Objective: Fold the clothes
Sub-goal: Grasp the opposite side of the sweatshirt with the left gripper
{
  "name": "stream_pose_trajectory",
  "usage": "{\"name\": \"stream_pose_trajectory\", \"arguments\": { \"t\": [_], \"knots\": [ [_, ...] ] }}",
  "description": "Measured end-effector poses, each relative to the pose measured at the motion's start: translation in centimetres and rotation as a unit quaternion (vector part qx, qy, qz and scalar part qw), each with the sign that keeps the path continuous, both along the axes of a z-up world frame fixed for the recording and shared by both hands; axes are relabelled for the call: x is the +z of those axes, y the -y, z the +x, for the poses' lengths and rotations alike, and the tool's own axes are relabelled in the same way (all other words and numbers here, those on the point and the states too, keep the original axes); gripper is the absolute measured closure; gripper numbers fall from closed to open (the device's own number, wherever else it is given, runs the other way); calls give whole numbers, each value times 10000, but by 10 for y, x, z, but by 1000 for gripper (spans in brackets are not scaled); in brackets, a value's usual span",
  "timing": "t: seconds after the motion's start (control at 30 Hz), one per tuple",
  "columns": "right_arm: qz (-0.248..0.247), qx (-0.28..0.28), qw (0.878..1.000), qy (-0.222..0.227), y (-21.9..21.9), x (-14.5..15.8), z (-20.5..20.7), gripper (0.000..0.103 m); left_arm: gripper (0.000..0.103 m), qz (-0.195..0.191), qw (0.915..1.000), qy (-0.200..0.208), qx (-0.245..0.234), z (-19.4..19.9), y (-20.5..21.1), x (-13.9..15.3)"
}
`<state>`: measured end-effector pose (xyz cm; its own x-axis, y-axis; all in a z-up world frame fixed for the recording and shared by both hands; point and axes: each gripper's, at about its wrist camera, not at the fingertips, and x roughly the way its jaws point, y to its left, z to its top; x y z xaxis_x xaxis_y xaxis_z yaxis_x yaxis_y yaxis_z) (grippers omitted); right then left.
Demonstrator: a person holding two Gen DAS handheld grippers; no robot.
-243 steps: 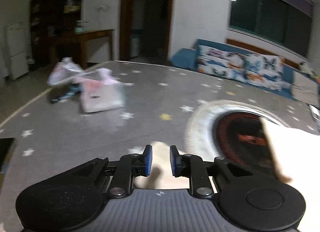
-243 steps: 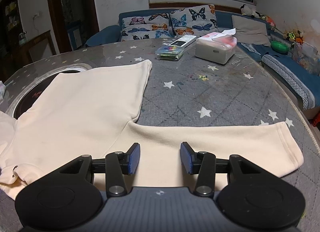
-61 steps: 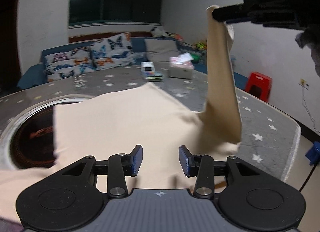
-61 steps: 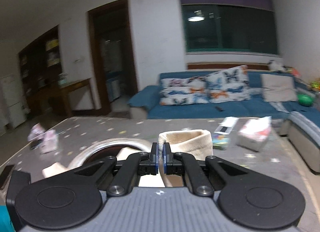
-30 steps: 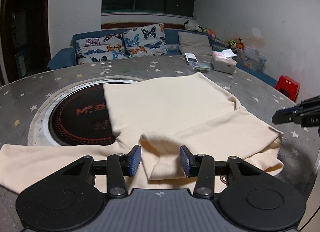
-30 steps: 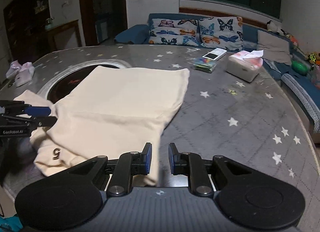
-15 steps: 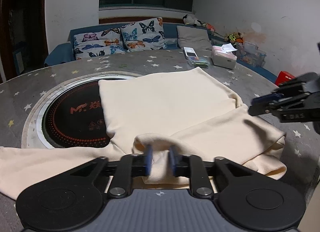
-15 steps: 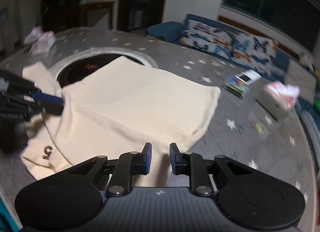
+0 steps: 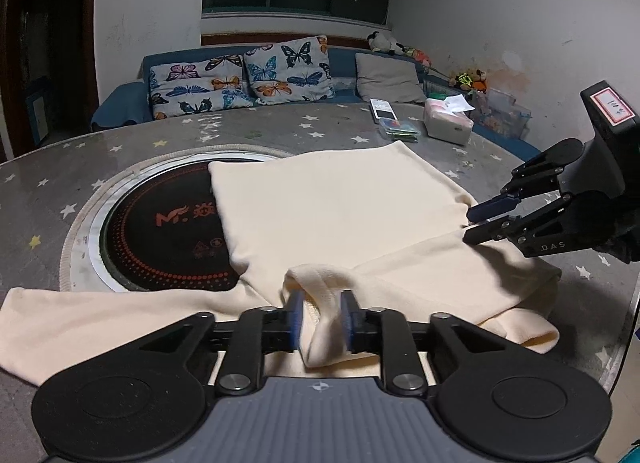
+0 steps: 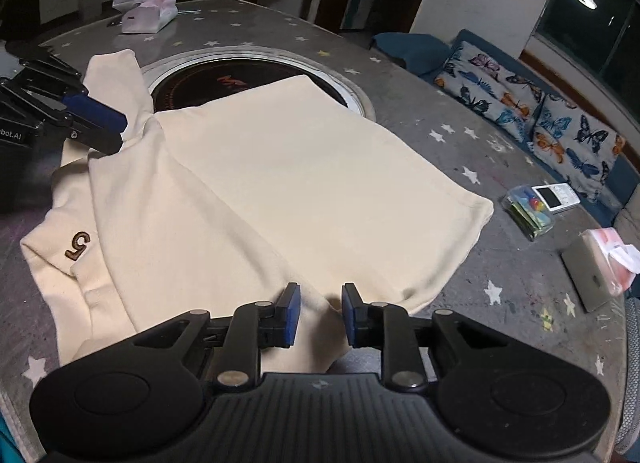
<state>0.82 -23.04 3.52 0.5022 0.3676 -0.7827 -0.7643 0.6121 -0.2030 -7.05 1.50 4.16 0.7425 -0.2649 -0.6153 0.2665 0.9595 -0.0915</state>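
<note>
Cream cotton-knit sweatshirt [image 10: 280, 183] lies spread on the grey star-printed worktop [image 9: 48, 191], directly ahead of both hand-held grippers. A second ago my left hand-held gripper [image 9: 320, 317] stood wide apart over the loose cuff; now its blue pads have closed onto a soft fold of that cuff, which bunches up between them. My right hand-held gripper [image 10: 316, 313], which carried the other sleeve aloft two seconds back, has let go: that sleeve now lies folded across the body, and the jaws stand slightly apart with nothing gripped, fabric lying just under them. I judge one sleeve fold done and the second about to start from the left side.

The cloth looks thick, matte and limp, with a ribbed cuff and hem and a small brown embroidered "5" [image 10: 78, 246] to the left of my right hand-held gripper. Beyond the left one, a black glass induction hob [image 9: 168, 235] sits ringed in pale metal, partly covered by the garment.
</note>
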Motion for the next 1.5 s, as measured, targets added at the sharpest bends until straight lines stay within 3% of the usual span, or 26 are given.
{"name": "stream_pose_trajectory", "arguments": {
  "t": [0.03,0.2,0.3,0.47,0.57,0.67,0.73,0.8,1.27,1.3,1.33,1.43,1.5],
  "knots": [
    [14,24,10000,-42,1,1,1,94,72,-7,10000,-13,-15,2,1,-1],
    [110,-93,9999,68,6,4,-1,99,70,24,9999,-103,-96,13,9,-7],
    [173,-203,9994,213,13,10,-6,99,88,34,9999,-125,-85,18,12,-8],
    [300,-557,9973,385,32,19,-12,99,92,-52,9997,174,-138,14,17,2],
    [363,-775,9959,278,40,12,-10,98,92,-18,9999,39,-100,19,18,-4],
    [439,-1038,9933,248,47,6,-8,97,90,26,10000,-79,-7,21,17,-8],
    [537,-1161,9915,244,54,10,-11,96,75,-27,10000,-48,26,18,13,-5],
    [621,-1181,9907,252,57,14,-18,96,68,-77,10000,24,10,15,10,-2],
    [913,-1006,9907,20,38,0,-51,95,70,-17,9994,-192,-287,9,24,-16],
    [920,-1028,9904,25,38,0,-52,94,75,-17,9994,-185,-283,8,24,-16],
    [927,-1050,9901,30,38,-1,-52,92,85,-13,9995,-173,-281,8,24,-16],
    [921,-1101,9896,64,39,-1,-55,87,97,-1,9997,-87,-218,3,23,-14],
    [896,-1126,9895,99,39,-1,-58,86,99,-32,9999,-19,-122,-2,19,-11]
  ]
}}
